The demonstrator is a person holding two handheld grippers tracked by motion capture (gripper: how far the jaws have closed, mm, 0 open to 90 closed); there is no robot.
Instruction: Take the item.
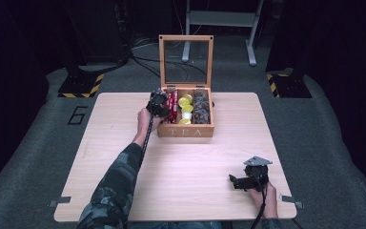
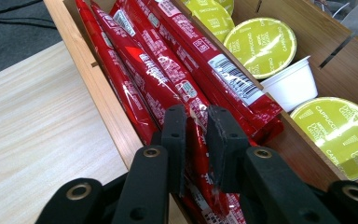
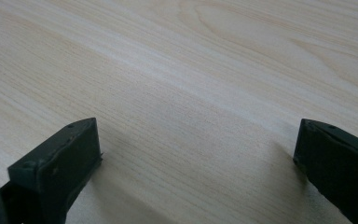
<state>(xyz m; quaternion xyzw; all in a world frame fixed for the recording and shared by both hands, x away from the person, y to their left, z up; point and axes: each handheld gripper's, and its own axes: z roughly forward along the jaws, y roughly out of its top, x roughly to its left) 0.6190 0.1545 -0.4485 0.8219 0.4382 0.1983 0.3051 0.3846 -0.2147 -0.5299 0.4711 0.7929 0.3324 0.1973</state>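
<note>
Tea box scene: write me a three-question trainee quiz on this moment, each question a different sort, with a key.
1. True or false: the left gripper is closed on a red sachet.
2. Which compartment of the tea box holds the red sachets, by the high view: A left, B middle, C right?
3. What lies under the right gripper?

Key: 1 true, the pads pinch it. 2 A; the green-lidded capsules sit in the middle. 3 bare table; its jaws stand wide apart with nothing between.
</note>
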